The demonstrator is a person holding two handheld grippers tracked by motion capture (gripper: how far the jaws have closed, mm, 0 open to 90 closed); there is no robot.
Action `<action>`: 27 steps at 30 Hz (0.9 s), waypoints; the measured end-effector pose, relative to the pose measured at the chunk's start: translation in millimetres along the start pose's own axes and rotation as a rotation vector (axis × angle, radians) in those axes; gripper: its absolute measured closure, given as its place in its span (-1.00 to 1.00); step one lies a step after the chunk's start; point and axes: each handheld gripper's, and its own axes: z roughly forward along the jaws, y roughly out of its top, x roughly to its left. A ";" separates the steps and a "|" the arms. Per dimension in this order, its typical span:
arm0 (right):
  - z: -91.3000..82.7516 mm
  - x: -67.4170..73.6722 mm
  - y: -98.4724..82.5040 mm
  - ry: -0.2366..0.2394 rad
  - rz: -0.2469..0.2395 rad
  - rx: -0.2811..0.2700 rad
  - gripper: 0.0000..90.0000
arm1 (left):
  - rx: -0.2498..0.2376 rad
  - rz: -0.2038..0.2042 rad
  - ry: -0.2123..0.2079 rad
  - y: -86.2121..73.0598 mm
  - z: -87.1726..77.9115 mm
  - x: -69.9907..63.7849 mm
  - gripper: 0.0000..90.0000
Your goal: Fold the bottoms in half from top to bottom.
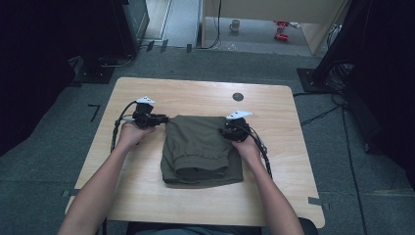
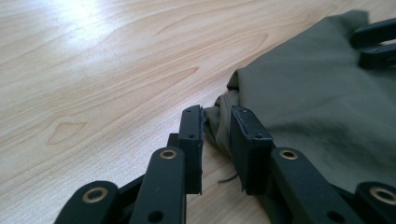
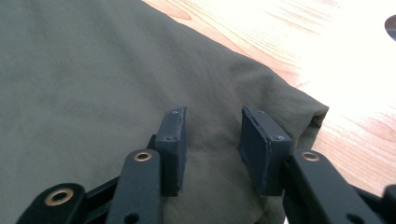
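Left gripper (image 1: 155, 119), high view: at 9 o'clock of the folded garment (image 1: 200, 149), jaws pointing toward its far left corner; how far apart they stand cannot be told from this height. Right gripper (image 1: 229, 129), high view: at 2 o'clock of the garment, over its far right part. Garment: olive, folded to a rough rectangle, lying at the centre of the table (image 1: 147, 191), with a thicker folded band along its near edge. 1 gripper at each far corner suggests, as a judgement, a 2-handed lift or fold of the far edge toward 6 o'clock. Hole (image 1: 238, 96) in the table at 12 o'clock, well apart from the cloth.

Left gripper (image 2: 218, 133), left gripper view: jaws narrow, a bunched corner of the garment (image 2: 317, 112) lying between them. Whether the pads press the cloth cannot be told; a slim gap shows at the left pad. Low, near-level approach suits picking up an edge that lies flat on wood. The other gripper's jaws (image 2: 373, 44) rest at 2 o'clock on the cloth.

Right gripper (image 3: 212, 140), right gripper view: jaws parted to a medium gap, empty, poised above flat cloth (image 3: 93, 84) just inside the corner at 3 o'clock. Cloth lies smooth beneath, so no pinch is made yet. Bare table (image 3: 336, 60) lies beyond the edge.
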 end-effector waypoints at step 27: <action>-42.7 13.8 2.7 0.124 0.087 -0.025 0.05 | -0.015 0.090 -0.104 -8.8 -35.6 -50.2 0.26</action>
